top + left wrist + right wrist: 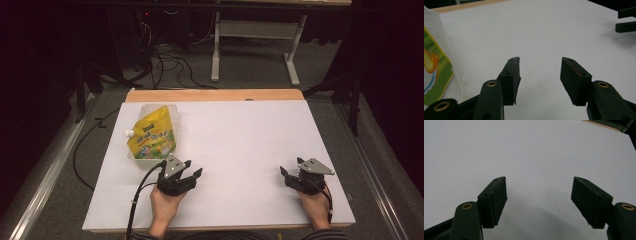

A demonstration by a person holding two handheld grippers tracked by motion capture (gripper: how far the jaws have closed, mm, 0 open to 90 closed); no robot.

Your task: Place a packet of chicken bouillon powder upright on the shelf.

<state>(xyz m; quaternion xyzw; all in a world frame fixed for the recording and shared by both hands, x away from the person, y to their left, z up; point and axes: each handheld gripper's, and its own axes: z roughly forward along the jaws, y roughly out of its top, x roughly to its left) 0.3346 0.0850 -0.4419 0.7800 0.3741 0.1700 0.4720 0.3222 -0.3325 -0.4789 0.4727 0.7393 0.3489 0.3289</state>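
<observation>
A: Where's the pouch [151, 136] from where you stand?

B: Far left part of the bench [240, 145], lying flat in a clear plastic tub [148, 112]. It's yellow and green, and its white cap [128, 133] sticks out over the tub's left side.

A: And the two hands?

B: Both are low at the near edge. The left gripper [191, 169] sits just beside the near corner of the tub, not touching it. Its jaws are spread apart with nothing between them, only white bench top.

A: You're sure it isn't touching the tub?

B: From above there's a sliver of bench between them. In the left gripper view the tub's wall [441, 45] and the pouch's print [434, 72] sit at the left edge, off to the side of the left gripper [540, 72], outside the jaws.

A: The other one?

B: The right gripper [287, 172] is well apart from the pouch, over on the right side of the bench, held by the person's right hand [316, 204]. Its jaws are wide apart too, and in its own view the right gripper [539, 192] has bare white surface between the pads.

A: Do the grippers face each other?

B: Roughly. The left one angles up and to the right, the right one points left. A black cable [137, 195] trails from the left gripper down off the near edge.
</observation>
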